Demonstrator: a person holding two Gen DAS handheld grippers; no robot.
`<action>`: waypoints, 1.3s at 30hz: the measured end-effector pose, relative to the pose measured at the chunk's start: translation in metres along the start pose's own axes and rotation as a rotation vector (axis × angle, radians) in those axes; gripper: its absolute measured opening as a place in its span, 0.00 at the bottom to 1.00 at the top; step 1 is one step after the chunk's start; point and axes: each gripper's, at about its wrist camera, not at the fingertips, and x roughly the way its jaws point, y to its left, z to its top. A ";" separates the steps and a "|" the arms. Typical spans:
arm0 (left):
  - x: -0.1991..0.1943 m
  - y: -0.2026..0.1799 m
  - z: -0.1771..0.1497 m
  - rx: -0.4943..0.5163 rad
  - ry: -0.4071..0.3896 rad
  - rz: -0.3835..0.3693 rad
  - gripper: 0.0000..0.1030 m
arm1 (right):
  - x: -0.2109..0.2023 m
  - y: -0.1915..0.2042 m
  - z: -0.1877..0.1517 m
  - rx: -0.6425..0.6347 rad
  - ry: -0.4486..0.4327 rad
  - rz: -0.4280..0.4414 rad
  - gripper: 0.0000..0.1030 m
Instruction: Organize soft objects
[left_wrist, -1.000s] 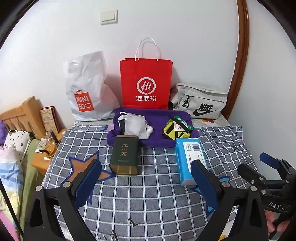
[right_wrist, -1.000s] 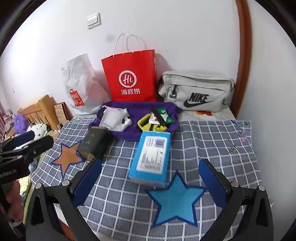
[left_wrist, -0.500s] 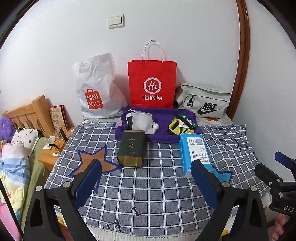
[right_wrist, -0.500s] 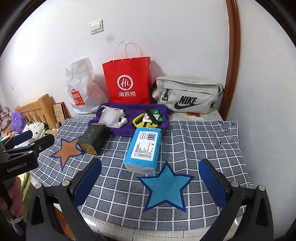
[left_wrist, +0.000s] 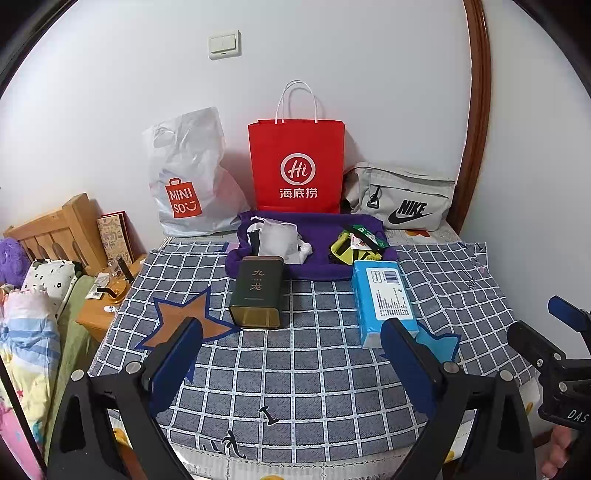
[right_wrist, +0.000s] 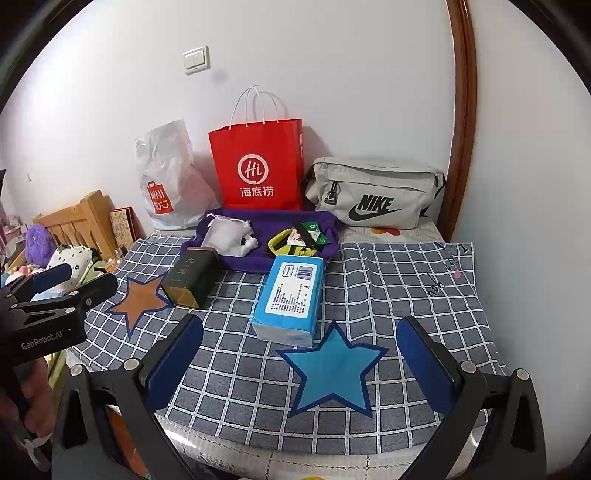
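A blue tissue pack (left_wrist: 384, 299) (right_wrist: 290, 295) lies on the checked cloth (left_wrist: 317, 369) (right_wrist: 388, 295), beside a dark green tin (left_wrist: 257, 293) (right_wrist: 190, 277). Behind them a purple cloth tray (left_wrist: 317, 225) (right_wrist: 236, 262) holds a white pouch (left_wrist: 275, 240) (right_wrist: 225, 236) and yellow and green packets (left_wrist: 354, 245) (right_wrist: 299, 240). My left gripper (left_wrist: 290, 347) is open and empty, well back from the tin. My right gripper (right_wrist: 299, 343) is open and empty above a blue star patch (right_wrist: 332, 369).
A red paper bag (left_wrist: 297, 166) (right_wrist: 258, 170), a white Miniso bag (left_wrist: 188, 177) (right_wrist: 162, 177) and a grey Nike bag (left_wrist: 402, 199) (right_wrist: 373, 195) stand against the wall. An orange star patch (left_wrist: 184, 317) (right_wrist: 142, 295) is at the left. A wooden headboard (left_wrist: 55, 232) and bedding lie beyond the left edge.
Both grippers have pulled back and up from the objects, so the table looks farther away. Both stay open and empty.
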 end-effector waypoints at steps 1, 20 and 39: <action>0.000 0.000 0.000 -0.001 0.001 0.001 0.95 | 0.000 0.000 0.000 0.001 0.000 -0.001 1.00; 0.000 0.000 -0.001 0.001 0.002 -0.001 0.95 | -0.002 0.002 0.003 -0.008 0.000 -0.001 1.00; -0.001 0.002 -0.003 -0.002 0.004 -0.004 0.95 | -0.001 0.003 0.002 -0.014 -0.002 -0.001 1.00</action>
